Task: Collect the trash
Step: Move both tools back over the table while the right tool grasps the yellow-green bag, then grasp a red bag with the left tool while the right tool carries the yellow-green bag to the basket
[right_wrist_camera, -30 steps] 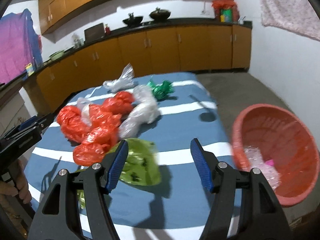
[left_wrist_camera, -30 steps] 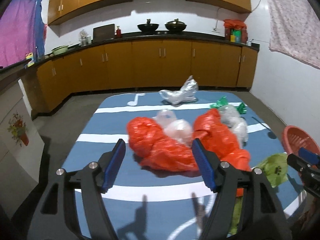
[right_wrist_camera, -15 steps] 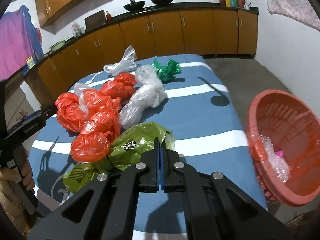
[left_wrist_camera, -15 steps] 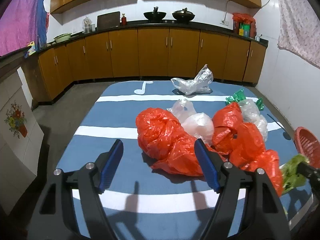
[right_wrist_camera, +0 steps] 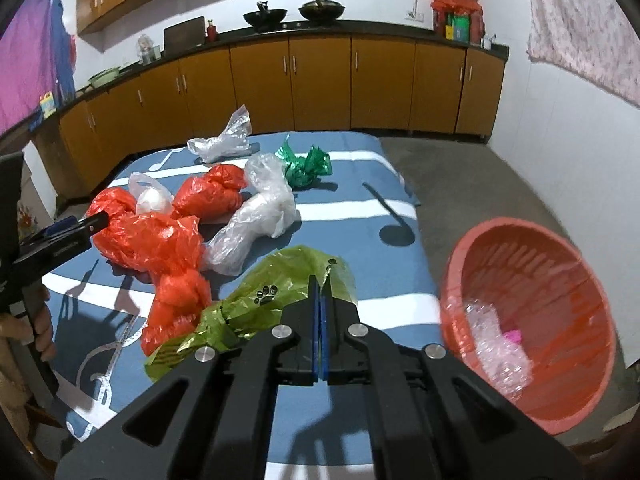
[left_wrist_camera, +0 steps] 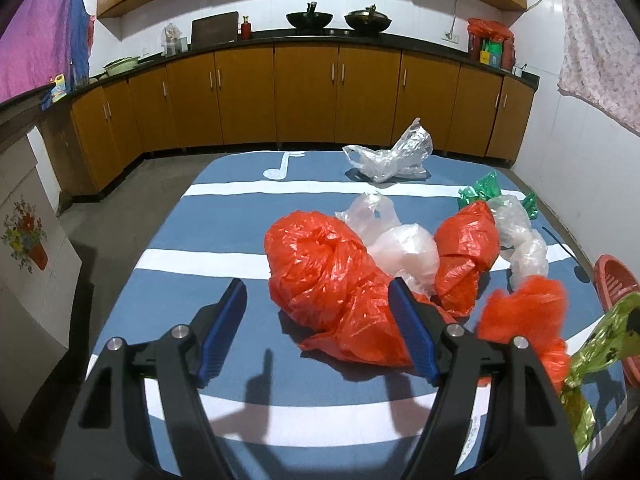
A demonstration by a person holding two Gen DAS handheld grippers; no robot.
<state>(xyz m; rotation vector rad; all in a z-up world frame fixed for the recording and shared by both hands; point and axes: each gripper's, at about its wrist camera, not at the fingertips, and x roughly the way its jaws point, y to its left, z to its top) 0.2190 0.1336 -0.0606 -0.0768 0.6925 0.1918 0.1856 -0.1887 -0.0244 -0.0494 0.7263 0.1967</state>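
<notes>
Crumpled plastic bags lie on a blue-and-white striped mat. In the right wrist view my right gripper is shut on the near edge of a yellow-green bag with paw prints; that bag hangs stretched at the right edge of the left wrist view. My left gripper is open just above the mat. A big red bag lies partly between its fingers without touching the pads. A red basket stands on the floor right of the mat, with clear plastic inside.
More red bags, clear bags and a dark green one lie farther back on the mat. A hand holds the left gripper. Wooden cabinets line the back wall; grey floor surrounds the mat.
My right gripper went from open to shut on the yellow-green bag and pulled its edge up a little. The left gripper moved in closer to the big red bag and stayed open.
</notes>
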